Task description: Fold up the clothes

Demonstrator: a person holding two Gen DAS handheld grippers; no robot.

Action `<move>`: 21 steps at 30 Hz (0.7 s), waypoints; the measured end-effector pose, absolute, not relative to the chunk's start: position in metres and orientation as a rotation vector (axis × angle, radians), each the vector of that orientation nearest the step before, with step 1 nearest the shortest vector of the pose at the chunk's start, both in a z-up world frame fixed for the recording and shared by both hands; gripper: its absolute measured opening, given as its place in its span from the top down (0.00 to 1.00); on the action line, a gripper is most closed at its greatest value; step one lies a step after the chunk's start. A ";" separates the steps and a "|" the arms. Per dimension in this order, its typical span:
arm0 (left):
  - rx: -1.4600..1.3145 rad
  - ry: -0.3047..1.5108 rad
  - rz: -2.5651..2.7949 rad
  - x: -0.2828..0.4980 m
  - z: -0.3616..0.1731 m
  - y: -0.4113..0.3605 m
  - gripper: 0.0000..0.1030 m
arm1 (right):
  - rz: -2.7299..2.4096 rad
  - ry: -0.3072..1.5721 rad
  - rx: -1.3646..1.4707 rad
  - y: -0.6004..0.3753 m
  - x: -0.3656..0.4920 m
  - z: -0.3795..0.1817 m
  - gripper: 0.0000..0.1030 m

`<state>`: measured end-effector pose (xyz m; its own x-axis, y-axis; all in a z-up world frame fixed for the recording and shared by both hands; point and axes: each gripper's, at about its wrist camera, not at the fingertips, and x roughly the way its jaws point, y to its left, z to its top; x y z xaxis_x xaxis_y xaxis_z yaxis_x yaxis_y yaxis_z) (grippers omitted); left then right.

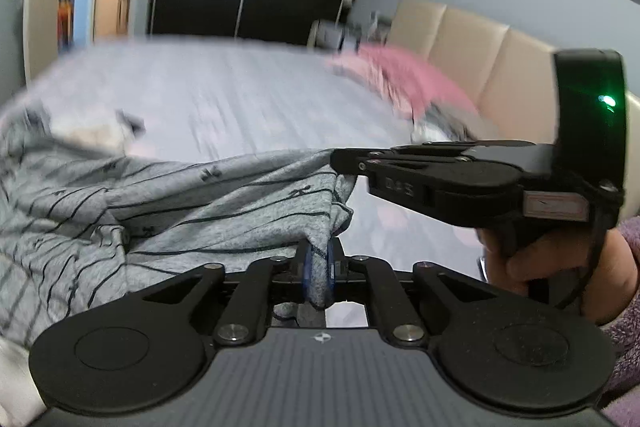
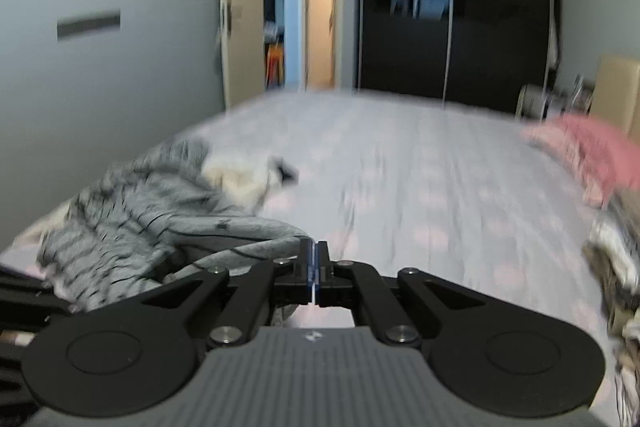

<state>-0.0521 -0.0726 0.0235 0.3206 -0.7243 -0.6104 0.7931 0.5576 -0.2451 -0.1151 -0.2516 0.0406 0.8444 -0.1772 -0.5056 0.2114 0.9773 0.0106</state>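
Over the bed [image 2: 400, 167], left gripper [image 1: 318, 275] and right gripper [image 2: 316, 267] each pinch the grey striped shirt [image 1: 180, 203] edge; nothing folded, folding all ahead.

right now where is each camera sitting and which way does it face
Left wrist: on the left gripper, looking along its fingers across the bed; its pads pinch the grey striped garment; the right gripper and a hand show.
Right wrist: on the right gripper, facing over the bed toward the dark wardrobe.
Shared: bed, garment, wardrobe, pink cloth.
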 end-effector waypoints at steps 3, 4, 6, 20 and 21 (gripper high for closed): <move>0.132 0.808 -0.964 -0.038 0.005 -0.071 0.84 | -0.181 0.633 0.040 -0.252 -0.111 0.018 0.99; 0.140 0.820 -0.952 -0.034 0.001 -0.067 0.81 | -0.177 0.666 0.030 -0.251 -0.108 0.009 0.99; 0.161 0.846 -0.918 -0.024 -0.009 -0.059 0.62 | -0.164 0.722 0.024 -0.250 -0.100 -0.003 0.98; 0.154 1.183 -0.523 0.060 -0.065 -0.006 0.39 | 0.125 0.970 -0.137 -0.202 -0.058 -0.039 0.34; 0.148 1.196 -0.524 0.065 -0.071 -0.005 0.36 | 0.147 0.993 -0.157 -0.196 -0.054 -0.047 0.33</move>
<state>0.0648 -0.0052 -0.0707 0.2636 -0.3099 -0.9135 0.4623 0.8717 -0.1623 -0.0537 -0.1965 -0.0467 0.5381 0.0513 -0.8413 -0.1943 0.9788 -0.0646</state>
